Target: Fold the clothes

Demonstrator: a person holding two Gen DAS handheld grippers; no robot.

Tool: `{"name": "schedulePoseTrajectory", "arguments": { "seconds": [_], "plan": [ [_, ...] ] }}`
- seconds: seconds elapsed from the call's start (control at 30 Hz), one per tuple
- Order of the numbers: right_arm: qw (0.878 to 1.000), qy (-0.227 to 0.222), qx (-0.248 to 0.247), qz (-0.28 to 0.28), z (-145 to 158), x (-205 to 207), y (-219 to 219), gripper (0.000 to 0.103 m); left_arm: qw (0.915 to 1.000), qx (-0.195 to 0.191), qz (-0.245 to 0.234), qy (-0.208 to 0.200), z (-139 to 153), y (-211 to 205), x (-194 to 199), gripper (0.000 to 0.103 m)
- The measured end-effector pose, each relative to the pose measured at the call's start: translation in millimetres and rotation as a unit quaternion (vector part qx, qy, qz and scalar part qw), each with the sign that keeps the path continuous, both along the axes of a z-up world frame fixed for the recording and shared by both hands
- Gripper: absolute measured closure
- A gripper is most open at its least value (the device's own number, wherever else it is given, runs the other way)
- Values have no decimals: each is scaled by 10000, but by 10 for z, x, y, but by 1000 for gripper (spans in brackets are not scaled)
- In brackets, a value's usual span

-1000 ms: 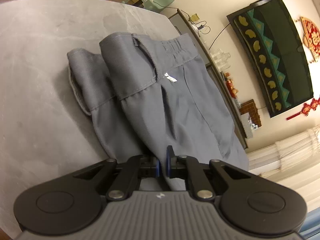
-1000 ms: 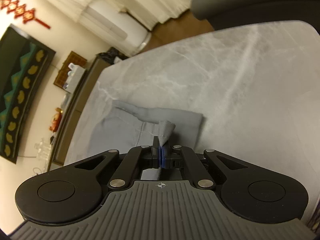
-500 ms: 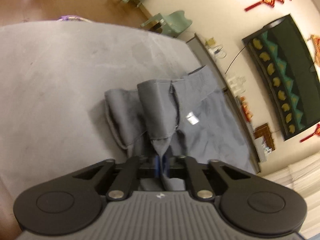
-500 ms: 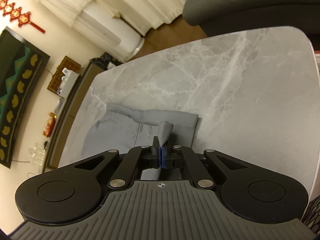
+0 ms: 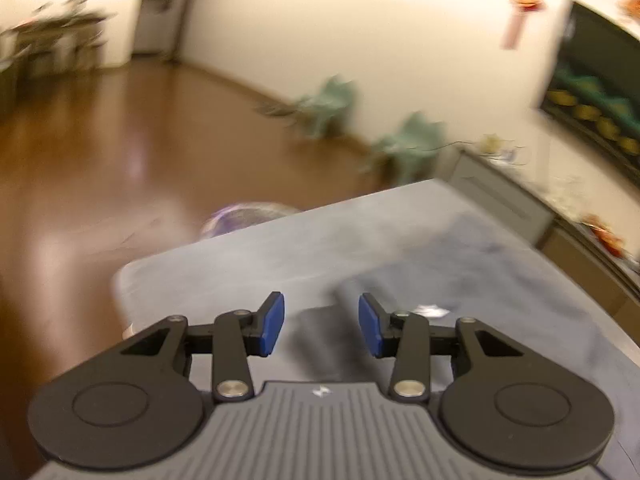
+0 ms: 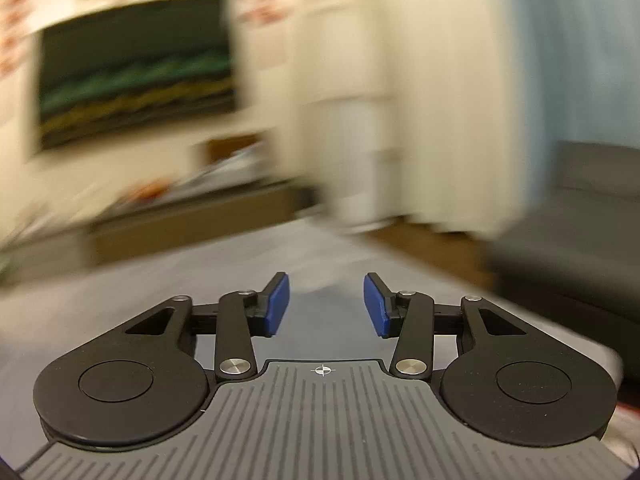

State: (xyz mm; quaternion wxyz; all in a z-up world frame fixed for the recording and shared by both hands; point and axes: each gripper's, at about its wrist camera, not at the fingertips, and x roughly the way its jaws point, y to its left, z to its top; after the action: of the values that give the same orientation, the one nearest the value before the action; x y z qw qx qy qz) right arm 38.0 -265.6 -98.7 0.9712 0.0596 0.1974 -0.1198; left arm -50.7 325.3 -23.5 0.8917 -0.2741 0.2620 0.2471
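Observation:
The folded grey garment (image 5: 460,280) lies on the grey table (image 5: 240,256), blurred, ahead and to the right of my left gripper (image 5: 321,322). The left gripper is open and empty, with its blue pads (image 5: 273,322) apart above the cloth's near edge. My right gripper (image 6: 326,306) is open and empty above the grey table (image 6: 200,276). The garment does not show in the right wrist view. Both views are motion-blurred.
Brown wood floor (image 5: 100,152) lies beyond the table's left edge. Green chairs (image 5: 404,148) and a low cabinet (image 5: 520,204) stand by the far wall. In the right wrist view a dark wall panel (image 6: 136,72), cream curtains (image 6: 440,100) and a grey sofa (image 6: 580,208) surround the table.
Both grippers have opened and let go of the grey garment. Both have lifted and swung up, so the views now look across the room.

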Motion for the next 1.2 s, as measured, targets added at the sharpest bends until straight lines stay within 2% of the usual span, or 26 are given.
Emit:
{"name": "schedulePoseTrajectory", "arguments": {
  "seconds": [0.1, 0.17, 0.2, 0.23, 0.27, 0.3, 0.33, 0.37, 0.47, 0.5, 0.53, 0.57, 0.63, 0.7, 0.77, 0.87, 0.93, 1.03, 1.1, 1.2],
  "plan": [
    [9899, 612, -211, 1262, -150, 201, 335, 52, 9983, 160, -562, 22, 46, -177, 171, 62],
    [9818, 1119, -162, 1528, -289, 293, 383, 52, 9959, 37, -854, 286, -113, -145, 283, 61],
    [9800, 1352, -86, 1460, -340, 326, 329, 53, 9958, -2, -792, 453, -195, -89, 304, 62],
    [9786, 1542, -16, 1359, -383, 346, 255, 55, 9958, -90, -680, 602, -286, -1, 291, 68],
    [9792, 1643, 42, 1193, -409, 342, 140, 59, 9961, -236, -589, 610, -373, 111, 230, 75],
    [9799, 1712, 86, 1021, -427, 335, 32, 60, 9966, -373, -544, 501, -425, 210, 141, 78],
    [9815, 1720, 97, 837, -428, 322, -64, 61, 9966, -486, -481, 454, -447, 299, 63, 92],
    [9828, 1726, 109, 652, -428, 309, -160, 61, 9964, -609, -385, 443, -462, 386, -8, 99],
    [9847, 1723, 200, 139, -427, 270, -444, 60, 9937, -1081, -187, 221, -496, 560, -243, 99],
    [9855, 1632, 469, 75, -412, 238, -535, 60, 9929, -1179, -99, 140, -483, 582, -310, 99],
    [9850, 1465, 909, -4, -388, 176, -646, 58, 9925, -1218, 16, 63, -447, 575, -367, 79],
    [9820, 1272, 1390, -101, -363, 95, -760, 49, 9920, -1257, 131, -15, -411, 569, -424, 47],
    [9679, 971, 2288, -381, -351, -109, -977, 35, 9908, -1293, 371, -154, -366, 566, -558, 24],
    [9481, 787, 3005, -681, -368, -282, -1170, 34, 9871, -1520, 436, -249, -376, 566, -595, 22],
    [9332, 770, 3358, -1025, -441, -371, -1289, 33, 9822, -1811, 353, -362, -392, 573, -565, 22],
    [9190, 625, 3738, -1092, -520, -378, -1345, 31, 9709, -2328, 113, -555, -492, 613, -372, 21],
    [9158, 627, 3896, -749, -563, -213, -1250, 31, 9657, -2516, 50, -640, -563, 635, -183, 21],
    [8959, 709, 4382, -173, -647, -40, -1160, 29, 9604, -2686, 127, -724, -639, 657, -16, 21],
    [8931, 557, 4452, -322, -681, -66, -1195, 31, 9559, -2808, 317, -794, -672, 681, -67, 21],
    [8979, 478, 4354, -444, -697, 0, -1190, 32, 9538, -2860, 425, -817, -700, 697, -74, 20]
  ]
}}
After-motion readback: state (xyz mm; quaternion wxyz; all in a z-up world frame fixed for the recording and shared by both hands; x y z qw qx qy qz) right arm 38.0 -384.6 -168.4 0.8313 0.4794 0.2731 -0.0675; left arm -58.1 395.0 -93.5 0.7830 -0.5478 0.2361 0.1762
